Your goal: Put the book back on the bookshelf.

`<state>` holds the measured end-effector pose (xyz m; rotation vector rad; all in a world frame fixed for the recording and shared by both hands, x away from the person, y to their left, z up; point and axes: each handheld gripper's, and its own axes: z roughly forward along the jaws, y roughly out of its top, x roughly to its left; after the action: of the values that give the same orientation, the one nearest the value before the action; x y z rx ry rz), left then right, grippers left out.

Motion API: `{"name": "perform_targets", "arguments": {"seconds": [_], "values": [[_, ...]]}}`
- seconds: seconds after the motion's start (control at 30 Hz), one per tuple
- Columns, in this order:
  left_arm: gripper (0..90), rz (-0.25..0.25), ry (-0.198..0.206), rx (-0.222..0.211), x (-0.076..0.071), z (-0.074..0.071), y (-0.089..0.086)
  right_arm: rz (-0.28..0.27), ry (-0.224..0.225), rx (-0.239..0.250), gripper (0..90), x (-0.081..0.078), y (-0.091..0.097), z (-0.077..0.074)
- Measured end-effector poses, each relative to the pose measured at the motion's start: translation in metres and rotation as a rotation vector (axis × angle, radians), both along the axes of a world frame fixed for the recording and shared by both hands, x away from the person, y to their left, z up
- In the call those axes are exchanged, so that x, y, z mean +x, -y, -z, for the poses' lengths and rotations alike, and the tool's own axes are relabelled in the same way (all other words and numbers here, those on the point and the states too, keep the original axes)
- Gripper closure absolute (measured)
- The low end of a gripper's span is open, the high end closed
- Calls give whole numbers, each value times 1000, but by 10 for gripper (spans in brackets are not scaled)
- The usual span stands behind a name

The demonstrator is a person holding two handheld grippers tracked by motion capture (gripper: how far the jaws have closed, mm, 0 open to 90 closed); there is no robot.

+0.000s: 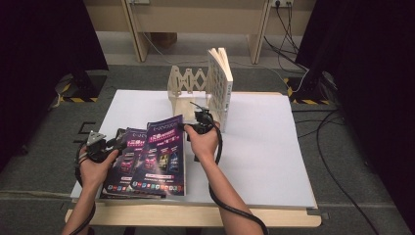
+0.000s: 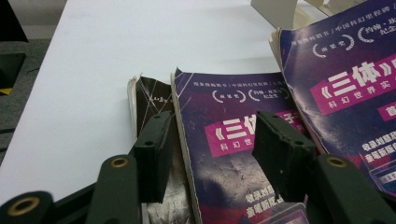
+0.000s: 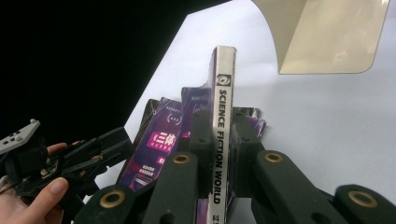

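A purple magazine (image 1: 161, 156) is tilted up off a stack of similar magazines (image 1: 122, 166) on the white sheet (image 1: 264, 147). My right gripper (image 1: 188, 127) is shut on its spine (image 3: 225, 70), which reads SCIENCE FICTION WORLD and runs between the jaws (image 3: 223, 116). My left gripper (image 1: 117, 143) rests at the stack's left edge, jaws open. In the left gripper view they (image 2: 212, 123) straddle the near corner of a lower purple magazine (image 2: 224, 102) without pressing it. A dark-covered magazine (image 2: 152, 95) lies beneath, and the lifted magazine (image 2: 345, 84) sits to the right.
A pale wooden folding book rack (image 1: 186, 83) stands at the back of the sheet, with one thick book (image 1: 220, 83) upright at its right end. Its curved end panel (image 3: 327, 32) shows ahead of the right gripper. My left gripper (image 3: 107, 144) appears low left there. Cables cross the floor.
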<state>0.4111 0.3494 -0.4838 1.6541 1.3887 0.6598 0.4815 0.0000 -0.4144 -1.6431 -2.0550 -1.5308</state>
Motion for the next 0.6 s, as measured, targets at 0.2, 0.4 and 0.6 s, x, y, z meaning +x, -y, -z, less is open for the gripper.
{"name": "perform_targets", "arguments": {"seconds": [0.2,0.4,0.6], "values": [[465,-22,13,-6,-1,1,-3,5,14,4,832,-1,4,-3],[451,-50,41,-16,-4,4,-7,11,27,1,832,-2,11,-8],[452,-49,51,-10,-4,8,-4,11,49,-7,833,-4,18,-17]]}}
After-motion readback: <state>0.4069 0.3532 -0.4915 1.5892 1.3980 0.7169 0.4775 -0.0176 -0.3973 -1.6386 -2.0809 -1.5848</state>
